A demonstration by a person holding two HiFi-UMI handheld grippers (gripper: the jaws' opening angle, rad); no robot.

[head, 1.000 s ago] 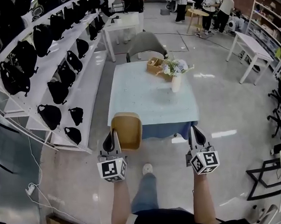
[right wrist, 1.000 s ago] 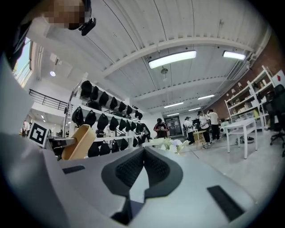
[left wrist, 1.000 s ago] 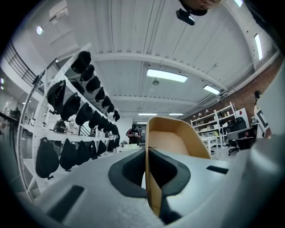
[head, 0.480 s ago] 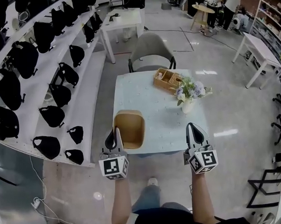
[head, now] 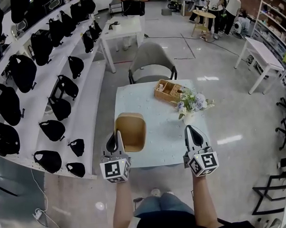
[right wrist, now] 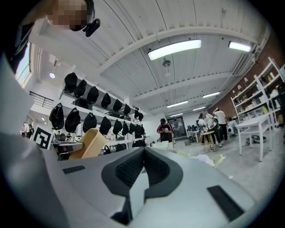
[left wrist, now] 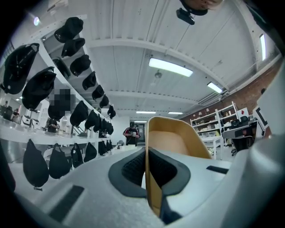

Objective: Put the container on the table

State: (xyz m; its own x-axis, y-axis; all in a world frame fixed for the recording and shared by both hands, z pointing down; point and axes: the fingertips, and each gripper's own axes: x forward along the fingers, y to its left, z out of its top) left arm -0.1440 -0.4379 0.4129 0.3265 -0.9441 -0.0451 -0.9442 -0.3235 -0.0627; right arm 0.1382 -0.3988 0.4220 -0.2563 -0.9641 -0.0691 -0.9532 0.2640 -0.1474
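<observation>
A tan open-top container (head: 130, 130) hangs over the near left part of the pale blue table (head: 163, 134). My left gripper (head: 117, 135) is shut on its near wall, which shows edge-on between the dark pads (left wrist: 133, 167), with the container's bowl (left wrist: 176, 142) beyond them. I cannot tell whether its base touches the tabletop. My right gripper (head: 190, 131) hovers over the table's near right edge, shut with nothing in it, its pads (right wrist: 129, 169) pressed together. From there the container (right wrist: 87, 144) appears off to the left.
A vase of flowers (head: 189, 107) and a wooden organiser box (head: 168, 90) stand on the table's far right. A grey chair (head: 151, 61) sits behind the table. Shelves of black bags (head: 52, 91) line the left. White tables and people stand farther back.
The person has walked up to the table. Both grippers and the container, earlier short of its near edge, now reach over the tabletop. The grip on the container is unchanged.
</observation>
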